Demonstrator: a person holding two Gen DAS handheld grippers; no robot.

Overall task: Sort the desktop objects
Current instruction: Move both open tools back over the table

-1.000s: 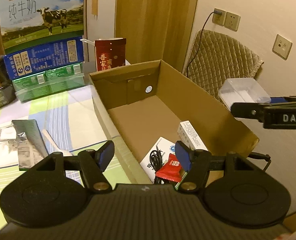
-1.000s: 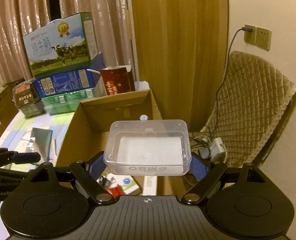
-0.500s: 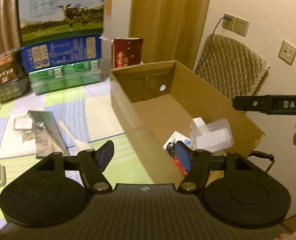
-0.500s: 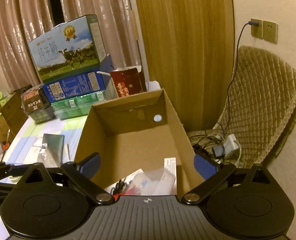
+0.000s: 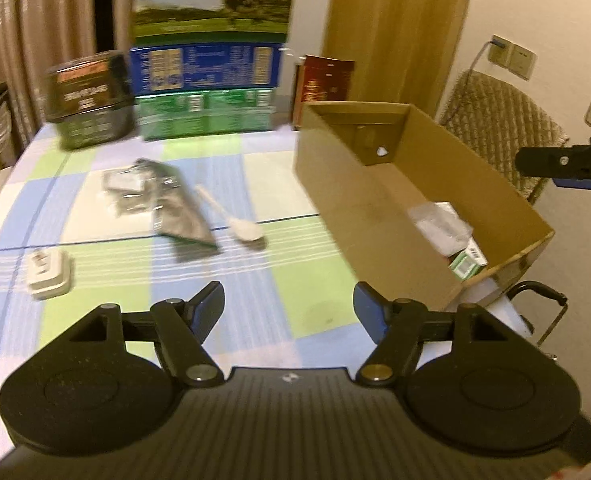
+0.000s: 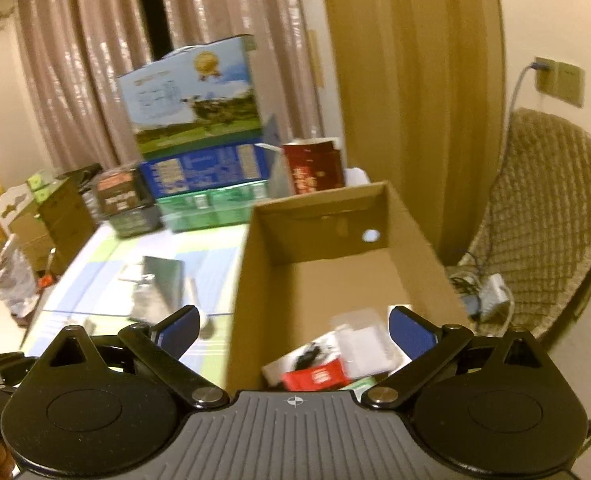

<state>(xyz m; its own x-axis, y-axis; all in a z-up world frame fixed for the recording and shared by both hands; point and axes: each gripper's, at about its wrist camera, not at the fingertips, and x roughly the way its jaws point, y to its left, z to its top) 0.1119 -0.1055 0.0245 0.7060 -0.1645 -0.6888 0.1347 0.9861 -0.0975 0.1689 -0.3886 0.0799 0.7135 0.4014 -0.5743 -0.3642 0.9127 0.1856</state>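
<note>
A brown cardboard box (image 5: 335, 168) (image 6: 247, 280) stands on the right of the checked tablecloth. In it lie the clear plastic case (image 5: 439, 222) (image 6: 365, 344), a red packet (image 6: 315, 376), a black cable (image 6: 309, 354) and a green-edged small carton (image 5: 467, 262). On the cloth to its left lie a silver foil pouch (image 5: 175, 204) (image 6: 161, 284), a white spoon (image 5: 235, 220) and a white square item (image 5: 49, 268). My left gripper (image 5: 287, 314) hovers open over the cloth, with nothing between its fingers. My right gripper (image 6: 291, 328) is open above the box's near end.
Stacked milk cartons (image 5: 211, 52) (image 6: 199, 136), a dark box (image 5: 89, 100) and a red bag (image 5: 327, 80) line the table's far edge. A quilted chair (image 6: 543, 216) stands to the right, with cables and a charger (image 6: 491, 292) on the floor. The other gripper's body (image 5: 567, 162) shows at right.
The right gripper opened and let go of the clear case, which now lies in the box. The left gripper swung left, away from the box, over the tablecloth.
</note>
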